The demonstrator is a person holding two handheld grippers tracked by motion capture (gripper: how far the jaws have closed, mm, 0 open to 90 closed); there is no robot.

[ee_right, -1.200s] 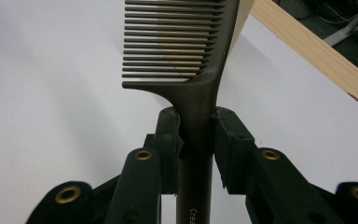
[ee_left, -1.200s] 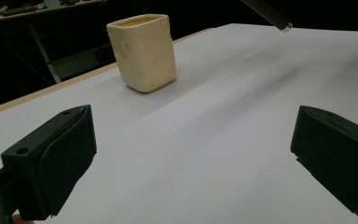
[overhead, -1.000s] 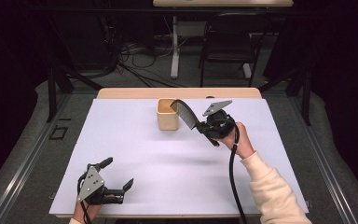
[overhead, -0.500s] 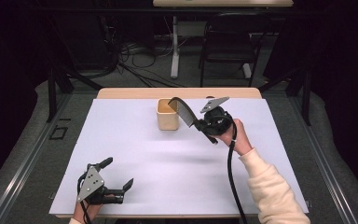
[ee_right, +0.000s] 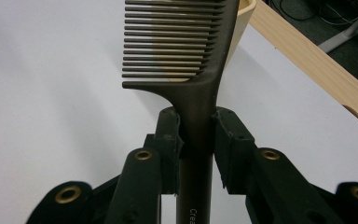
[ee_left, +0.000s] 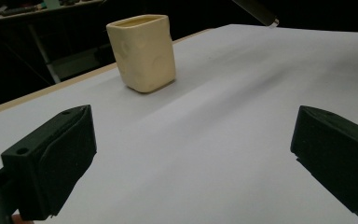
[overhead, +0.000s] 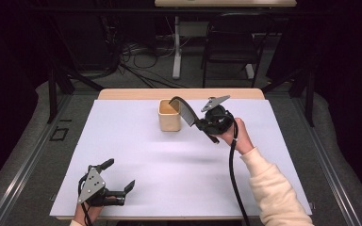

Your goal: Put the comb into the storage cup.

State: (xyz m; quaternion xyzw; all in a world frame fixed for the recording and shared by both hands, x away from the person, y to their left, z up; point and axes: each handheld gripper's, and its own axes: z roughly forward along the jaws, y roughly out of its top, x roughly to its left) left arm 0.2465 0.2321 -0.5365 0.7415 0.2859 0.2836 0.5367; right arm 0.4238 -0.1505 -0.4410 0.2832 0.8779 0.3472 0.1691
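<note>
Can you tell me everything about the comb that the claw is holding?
The comb is dark brown and looks like smooth plastic. It has one row of long, thin teeth and a straight handle with small pale letters on it. The right claw pinches the handle just below the teeth, one pad on each side. It is lifted off the white table, tilted, with its toothed end over the rim of the cream cup. Whether it touches the cup is unclear.

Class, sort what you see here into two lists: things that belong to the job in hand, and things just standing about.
In the job:
- dark comb, clamped by its handle in the right gripper
- cream cup, comb tip over its rim

Standing about:
- left gripper, open, at the near table edge
- black chair behind the table
- floor cables
</note>
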